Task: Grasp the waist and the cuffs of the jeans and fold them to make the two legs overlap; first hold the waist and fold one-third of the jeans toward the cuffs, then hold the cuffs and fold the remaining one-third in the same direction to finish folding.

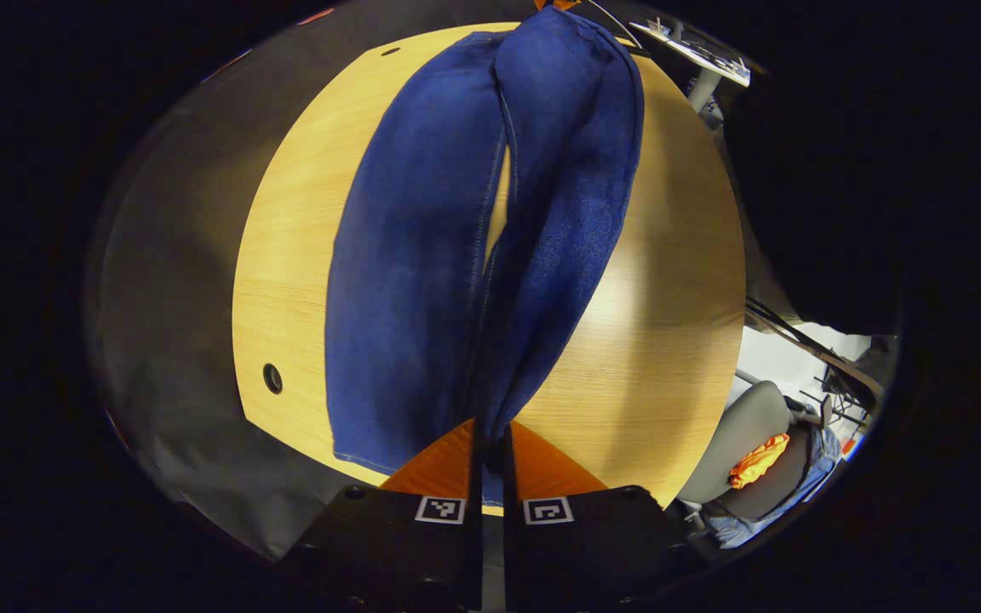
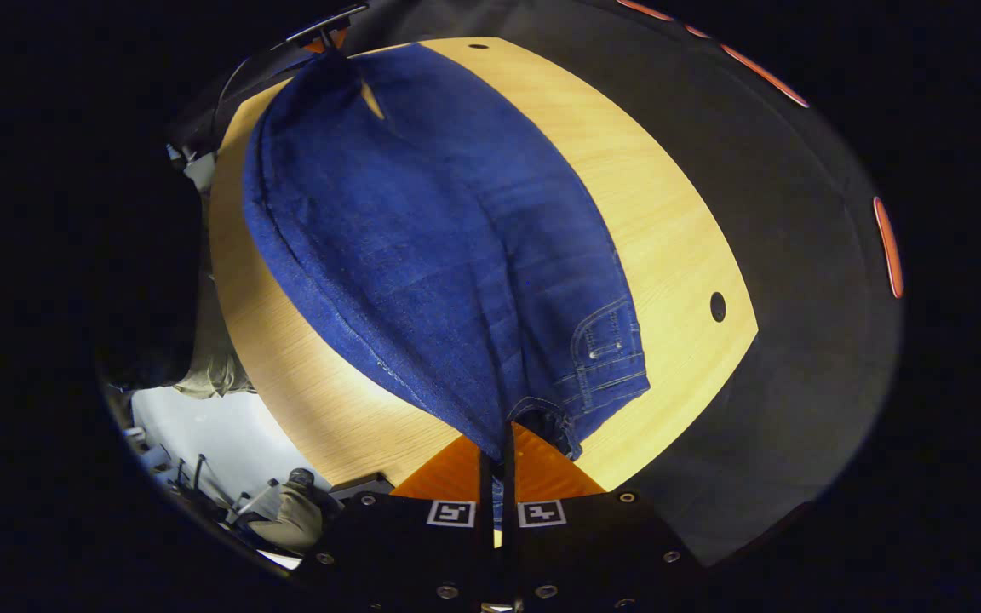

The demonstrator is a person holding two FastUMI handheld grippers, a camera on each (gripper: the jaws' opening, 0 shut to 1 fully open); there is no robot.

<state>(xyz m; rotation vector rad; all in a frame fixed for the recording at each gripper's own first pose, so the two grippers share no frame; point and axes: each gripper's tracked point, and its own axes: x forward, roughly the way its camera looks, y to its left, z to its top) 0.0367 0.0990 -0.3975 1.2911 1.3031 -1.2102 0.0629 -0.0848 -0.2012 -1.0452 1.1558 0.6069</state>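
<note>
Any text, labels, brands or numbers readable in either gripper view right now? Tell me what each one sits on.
No readable text in either view.
Square black-and-white coded markers on the left tool: patterns, no words.
Same kind of coded markers on the right tool: no words.
Jeans pocket area: stitching and rivets, no legible brand.
Wooden table: no print.

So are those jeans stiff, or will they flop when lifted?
Probably floppy: the jeans sag and crease between the two held ends. Likely heavyish, since the thick denim hangs down onto the table. Unlikely to slip, as the fingers pinch the rough waist.
</note>
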